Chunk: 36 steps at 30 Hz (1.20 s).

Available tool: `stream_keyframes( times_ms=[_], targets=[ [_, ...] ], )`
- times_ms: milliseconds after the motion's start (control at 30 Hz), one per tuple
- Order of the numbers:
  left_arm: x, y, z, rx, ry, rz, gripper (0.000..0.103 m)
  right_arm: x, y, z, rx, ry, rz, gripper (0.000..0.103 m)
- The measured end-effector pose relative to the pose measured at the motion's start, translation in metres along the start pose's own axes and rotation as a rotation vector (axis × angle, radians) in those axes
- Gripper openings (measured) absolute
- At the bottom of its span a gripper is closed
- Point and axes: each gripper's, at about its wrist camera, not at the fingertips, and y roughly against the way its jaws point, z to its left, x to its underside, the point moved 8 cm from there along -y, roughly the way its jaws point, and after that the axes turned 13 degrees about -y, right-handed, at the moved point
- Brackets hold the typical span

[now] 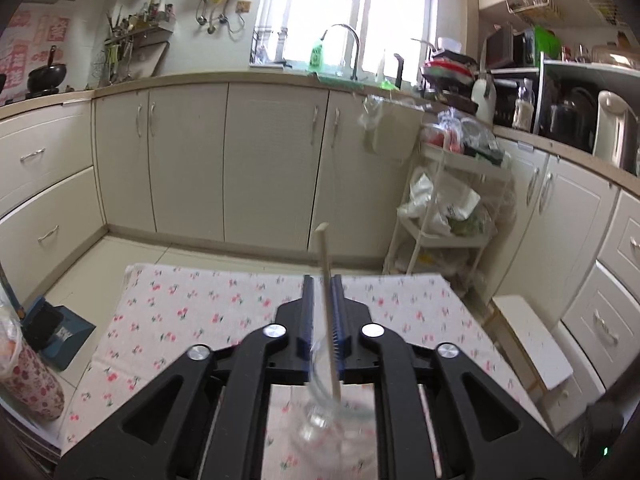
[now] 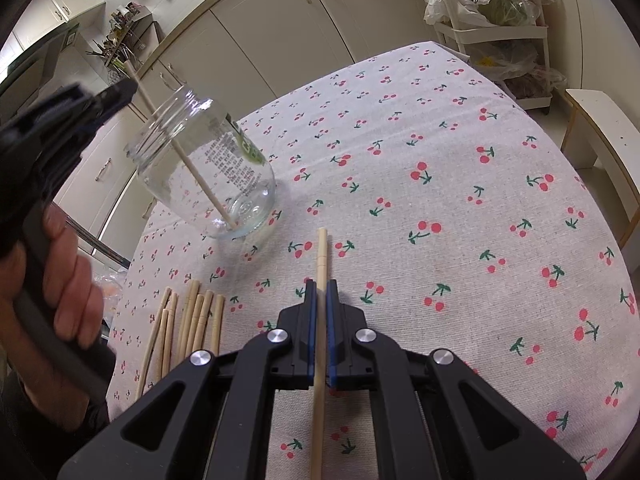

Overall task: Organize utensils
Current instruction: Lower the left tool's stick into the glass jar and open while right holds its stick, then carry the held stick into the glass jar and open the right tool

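A table under a cherry-print cloth [image 2: 460, 184] carries a clear glass jar [image 2: 208, 176]. The left gripper [image 1: 322, 300] pinches a pale wooden chopstick [image 1: 329, 312] whose lower end stands inside the jar. The right gripper [image 2: 319, 300] clamps a second wooden chopstick [image 2: 320, 280]. Loose chopsticks [image 2: 188, 320] lie beside it on the cloth.

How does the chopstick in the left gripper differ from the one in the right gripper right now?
The left gripper holds its chopstick with the lower end down inside the glass jar, touching its bottom. The right gripper holds its chopstick outside the jar, above the cherry tablecloth. The left one slants steeply; the right one runs straight along the fingers. Both are pale wooden sticks, each clamped between closed fingers.
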Motion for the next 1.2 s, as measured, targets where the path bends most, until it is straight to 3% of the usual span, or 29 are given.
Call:
stream_keyframes(
  times_ms=[133,367,500,800,1033,1200],
  targets=[
    [0.013,0.021,0.006,-0.008,0.004,0.016,0.044,0.000,0.000,0.001,0.006,0.003,0.000,0.006],
    [0.033,0.065,0.029,-0.024,0.020,0.030,0.059,0.000,0.007,0.001,-0.009,-0.027,-0.008,0.006],
    [0.056,0.084,0.053,-0.060,0.044,0.053,0.071,-0.015,0.038,0.027,-0.083,-0.015,-0.098,0.006],
    [0.116,0.091,0.109,-0.146,0.152,0.137,0.074,-0.100,0.103,0.119,-0.259,0.030,-0.416,0.006],
    [0.124,0.091,0.126,-0.171,0.200,0.105,0.075,-0.162,0.076,0.151,-0.259,-0.004,-0.539,0.006],
    [0.132,0.086,0.134,-0.167,0.242,0.117,0.076,-0.185,0.047,0.155,-0.225,-0.046,-0.589,0.006]
  ],
)
